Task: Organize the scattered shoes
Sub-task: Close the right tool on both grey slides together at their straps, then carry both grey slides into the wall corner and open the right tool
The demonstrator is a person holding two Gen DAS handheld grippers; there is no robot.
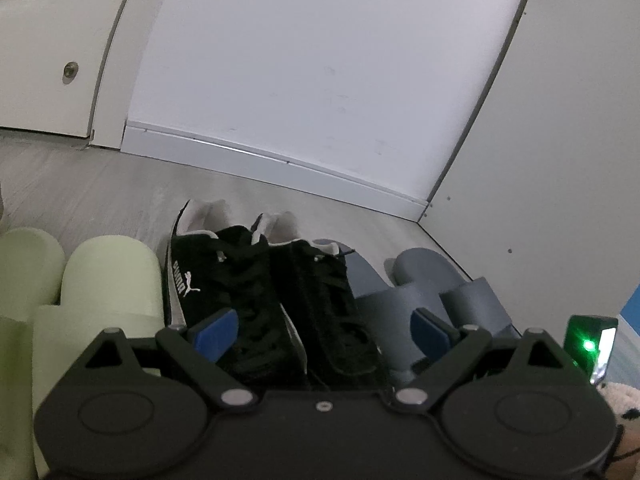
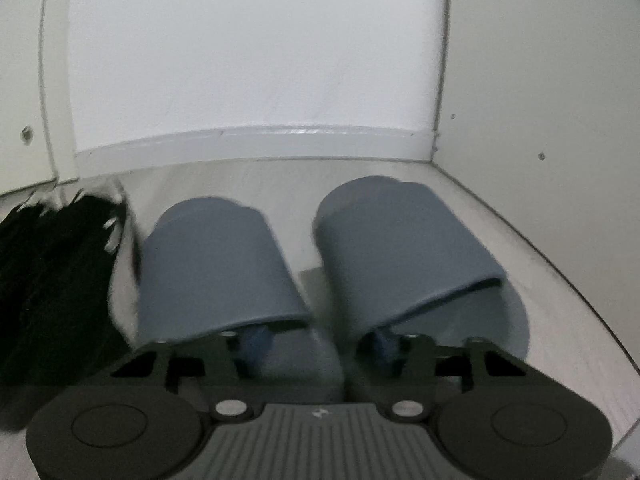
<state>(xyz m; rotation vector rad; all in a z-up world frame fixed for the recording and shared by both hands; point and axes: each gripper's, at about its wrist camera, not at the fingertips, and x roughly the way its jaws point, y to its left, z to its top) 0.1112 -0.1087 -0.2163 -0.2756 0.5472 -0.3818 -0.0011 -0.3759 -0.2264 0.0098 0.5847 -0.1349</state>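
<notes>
Only the left wrist view shows the green slippers (image 1: 112, 280), left of the black sneakers (image 1: 260, 288); the blue slippers (image 2: 312, 256) stand at the right, near the wall (image 2: 540, 100). The left gripper (image 1: 324, 330) hovers over the sneakers, spread wide, holding nothing. The right gripper (image 2: 318, 346) is low behind the blue slippers, spread, one finger under each strap.
</notes>
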